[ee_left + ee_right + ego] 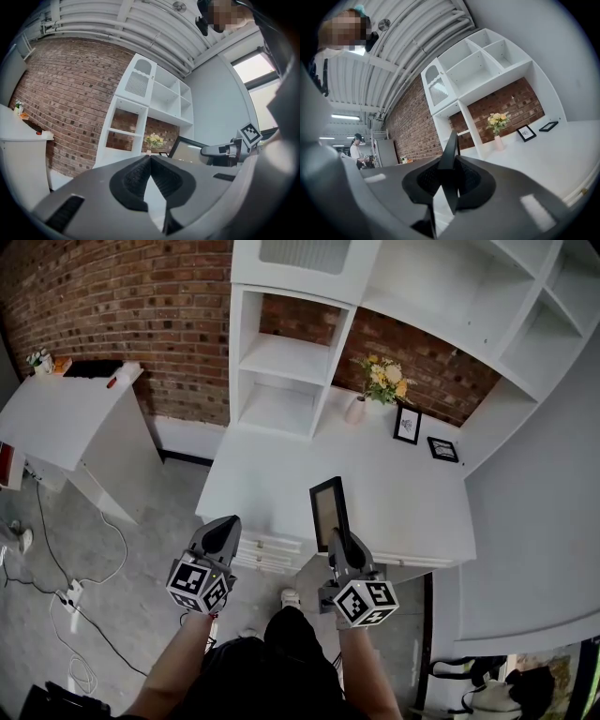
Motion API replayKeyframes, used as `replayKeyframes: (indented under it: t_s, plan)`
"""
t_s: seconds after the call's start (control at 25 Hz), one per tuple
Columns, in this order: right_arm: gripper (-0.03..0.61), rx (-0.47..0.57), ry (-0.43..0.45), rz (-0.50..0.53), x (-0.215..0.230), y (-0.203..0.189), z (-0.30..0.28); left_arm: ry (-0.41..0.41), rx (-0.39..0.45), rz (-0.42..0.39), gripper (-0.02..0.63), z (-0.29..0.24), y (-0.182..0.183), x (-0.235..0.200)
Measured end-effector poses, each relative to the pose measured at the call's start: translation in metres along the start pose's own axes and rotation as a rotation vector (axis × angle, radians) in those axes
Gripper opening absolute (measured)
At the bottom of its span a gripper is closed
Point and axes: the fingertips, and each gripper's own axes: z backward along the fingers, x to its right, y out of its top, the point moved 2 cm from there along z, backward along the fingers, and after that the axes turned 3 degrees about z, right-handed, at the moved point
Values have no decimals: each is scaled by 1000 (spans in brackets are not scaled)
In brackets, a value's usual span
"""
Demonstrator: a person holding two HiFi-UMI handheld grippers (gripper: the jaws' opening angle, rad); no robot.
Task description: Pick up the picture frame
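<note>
Right gripper (pixel 337 538) fingers clamp one picture frame (pixel 329 507), left gripper (pixel 225 527) fingers closed; two small frames (pixel 407 424) (pixel 442 449) beyond.

No legible text or numbers, coded square markers (pixel 366 601) on left gripper (pixel 225 523), right gripper (pixel 336 536)

- Head view: bright, even light is falling on the white surface (pixel 281 479). Shadows are lying soft and faint on the floor (pixel 141 549) beside it. Straight edges are bowing toward the corners.
- Left gripper view: a window (pixel 255 70) is glaring white at right. The left claw (pixel 150 157) is showing soft and out of focus, and black is ringing the round picture.
- Right gripper view: ceiling strip lights (pixel 344 116) are glowing at left. The right claw (pixel 449 161) and the picture frame (pixel 452 143) edge pinched in it are showing dark and blurred, while the brick wall (pixel 417 126) behind is showing sharper.
</note>
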Motion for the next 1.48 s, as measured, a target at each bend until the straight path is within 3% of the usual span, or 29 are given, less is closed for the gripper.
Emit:
replayKeyframes:
  t_s: [1.48]
  plan:
    - [52, 61, 27, 123, -39, 27, 11, 40, 71, -18, -2, 41, 25, -8]
